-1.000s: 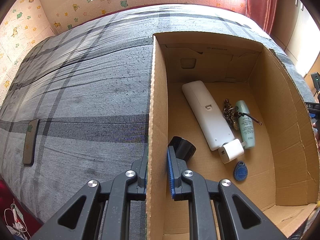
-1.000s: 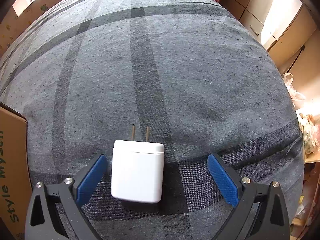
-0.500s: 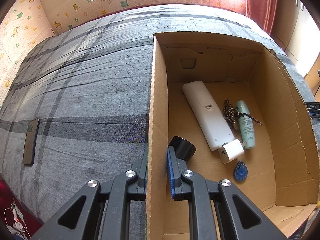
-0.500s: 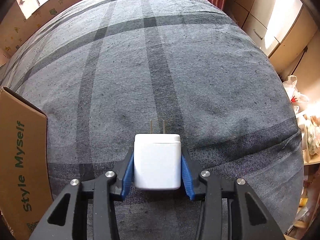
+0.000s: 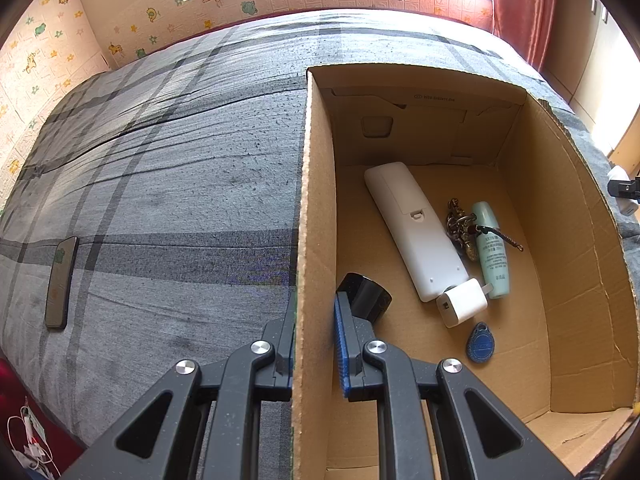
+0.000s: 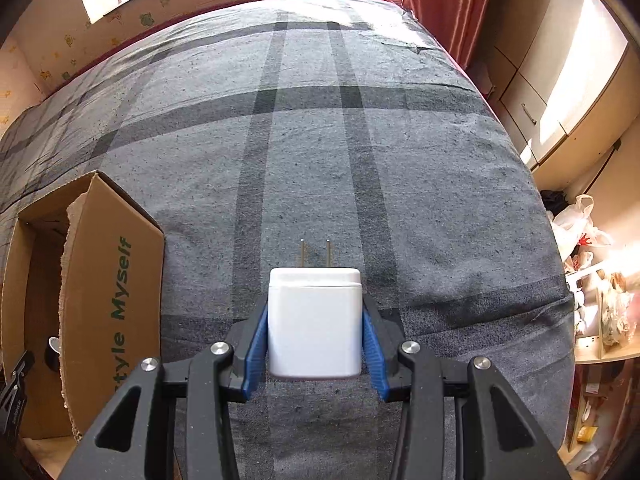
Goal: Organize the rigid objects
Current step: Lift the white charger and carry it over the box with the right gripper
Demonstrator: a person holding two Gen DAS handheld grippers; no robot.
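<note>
My right gripper (image 6: 315, 326) is shut on a white plug adapter (image 6: 314, 320), prongs pointing away, held above the grey plaid bed (image 6: 320, 140). The cardboard box (image 6: 108, 280) stands to its left. My left gripper (image 5: 314, 344) is shut on the left wall of the cardboard box (image 5: 314, 200). Inside the box lie a white remote (image 5: 412, 228), a small white charger (image 5: 462, 302), a mint tube (image 5: 492, 248), a brass keychain (image 5: 460, 228), a blue key fob (image 5: 480, 342) and a black cylinder (image 5: 366, 296).
A dark phone (image 5: 60, 280) lies on the bed far left of the box. Cabinets (image 6: 560, 92) and plastic bags (image 6: 580, 224) stand beyond the bed's right edge. A red curtain (image 6: 440, 4) hangs at the far corner.
My right gripper closed on the white plug adapter and lifted it off the bed, bringing the box into view at left. The left gripper stayed on the box wall.
</note>
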